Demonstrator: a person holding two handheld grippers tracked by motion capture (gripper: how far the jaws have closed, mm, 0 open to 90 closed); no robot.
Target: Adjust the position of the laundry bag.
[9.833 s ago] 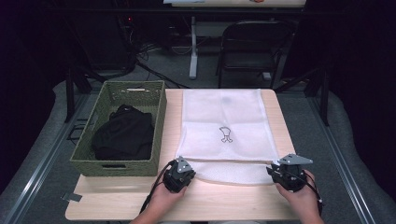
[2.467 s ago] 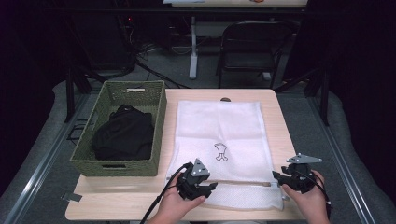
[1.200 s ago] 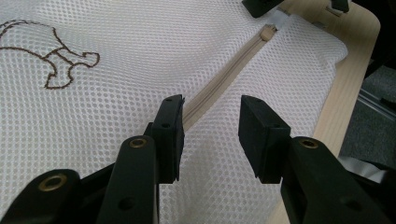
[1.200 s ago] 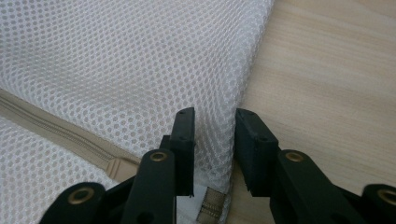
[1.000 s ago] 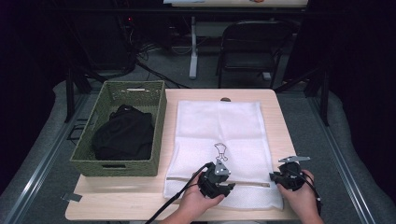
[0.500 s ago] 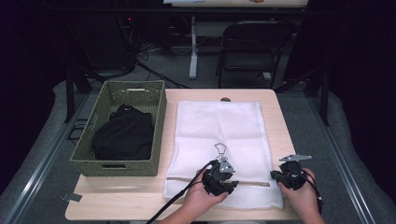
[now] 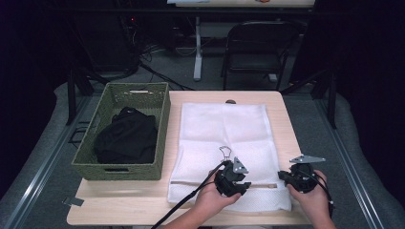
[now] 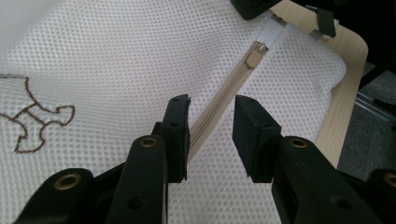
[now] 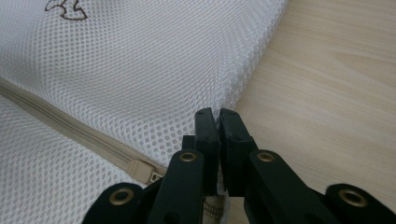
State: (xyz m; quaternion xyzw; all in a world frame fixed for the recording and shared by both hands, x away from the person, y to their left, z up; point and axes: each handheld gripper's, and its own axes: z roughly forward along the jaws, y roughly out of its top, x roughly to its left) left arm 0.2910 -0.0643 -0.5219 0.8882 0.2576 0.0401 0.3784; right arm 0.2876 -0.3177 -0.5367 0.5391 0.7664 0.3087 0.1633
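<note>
Mesh laundry bag [image 7: 224, 152] lies flat on the wooden table [image 7: 291, 124], just right of the green woven basket [image 7: 119, 167], its zipped end toward the person. The beige zipper [image 8: 219, 100] runs across that near end; its slider [image 8: 256, 52] sits close to the right-hand end of the track, and the track reads as closed along the stretch in view.

Left gripper [image 8: 212, 123] stands over the zipper near its middle, jaws apart with the track between them and nothing held. Right gripper [image 9: 217, 140] is clenched at the bag's near right corner; the jaws are pressed together right at the mesh edge, beside the slider [image 9: 142, 169], and appear to pinch the fabric there, though the hold itself is hidden between the pads.

Judgement: the step in hand is unzipping. The right gripper anchors the corner while the left positions for the pull. The next move calls for the left gripper to travel along the track to the slider, close on its small tab, and draw it away from the anchored corner without lifting the mesh.

Containers: the basket holds a heap of black clothing [image 7: 126, 138], lying well below the rim. The bag lies flat and looks empty; its contents cannot be confirmed through the mesh
</note>
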